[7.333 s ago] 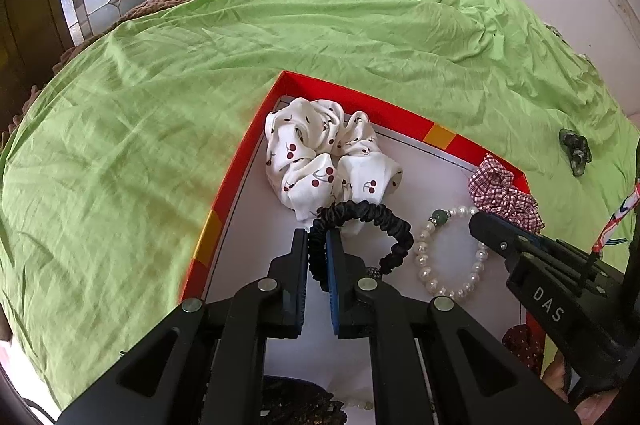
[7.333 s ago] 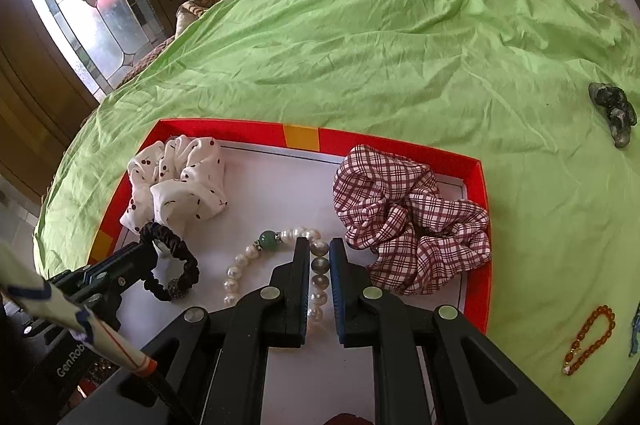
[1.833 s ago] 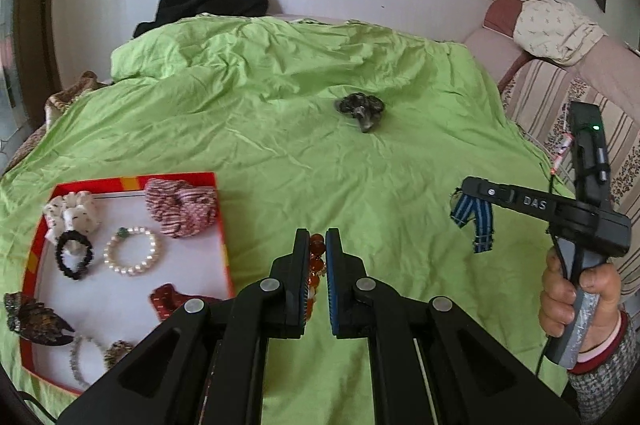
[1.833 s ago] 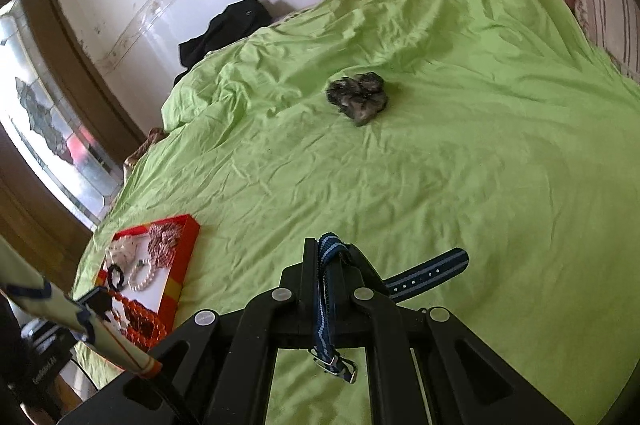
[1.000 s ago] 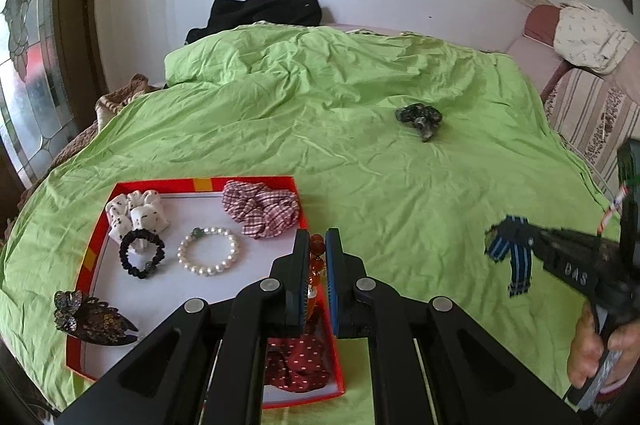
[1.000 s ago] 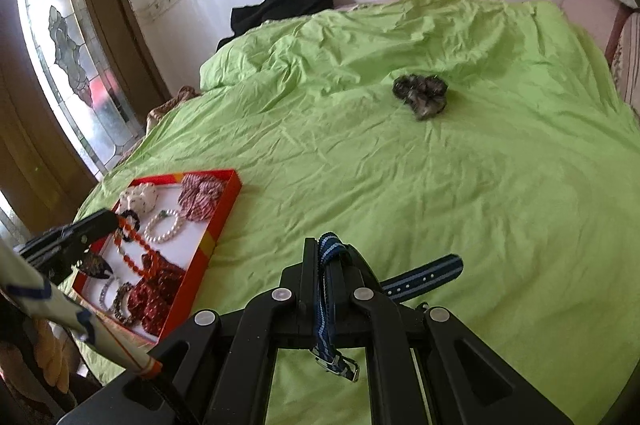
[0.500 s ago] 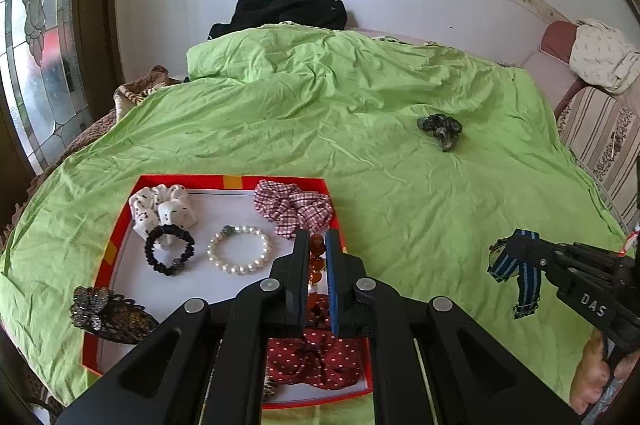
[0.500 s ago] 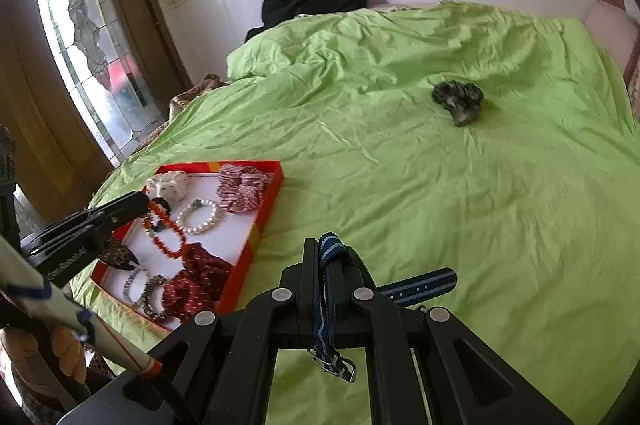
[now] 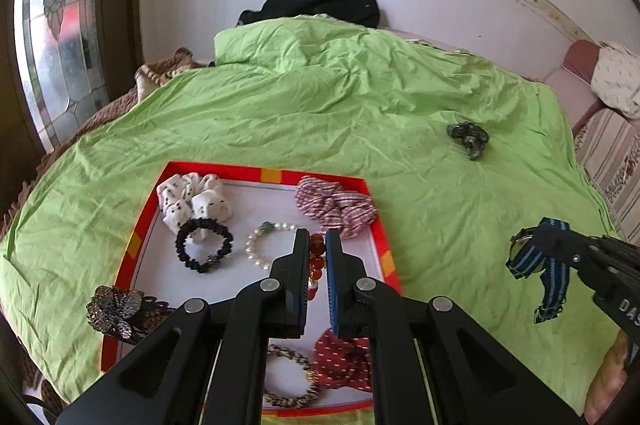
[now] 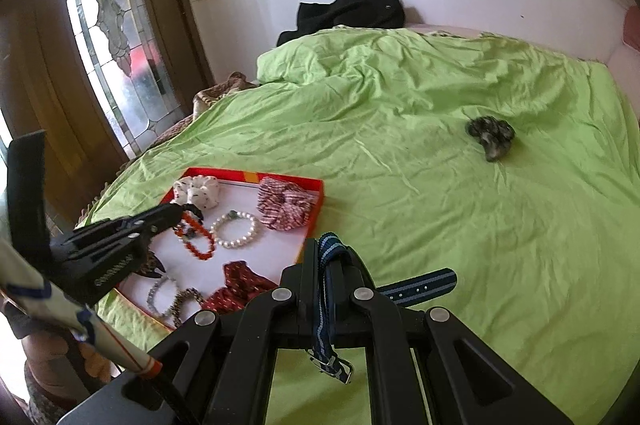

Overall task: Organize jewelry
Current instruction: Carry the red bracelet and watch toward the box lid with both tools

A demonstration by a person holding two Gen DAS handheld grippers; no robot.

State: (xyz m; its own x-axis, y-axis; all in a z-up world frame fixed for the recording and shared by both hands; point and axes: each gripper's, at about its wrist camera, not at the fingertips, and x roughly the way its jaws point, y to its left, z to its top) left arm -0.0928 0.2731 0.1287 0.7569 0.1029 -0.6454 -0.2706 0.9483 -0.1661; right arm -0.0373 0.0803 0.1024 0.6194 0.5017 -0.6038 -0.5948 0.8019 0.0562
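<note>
Left wrist view showed the left gripper (image 9: 316,257) over the red tray (image 9: 138,237) on the bed, jaws closed on an orange bead bracelet (image 9: 316,265); the watch face (image 9: 520,245) showed only here. Right wrist view showed the right gripper (image 10: 332,253) clamped on the blue striped watch strap (image 10: 326,289), its buckle (image 10: 340,369) hanging, and the bracelet's full loop (image 10: 196,237) dangling above the tray (image 10: 308,225).

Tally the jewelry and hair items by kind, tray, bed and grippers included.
Scrunchies: 5: white, black, plaid, red dotted, dark on bed
Bracelets: 4: pearl, orange in left gripper, gold, silvery
Hair clip: 1
Watch in right gripper: 1
Total: 11
</note>
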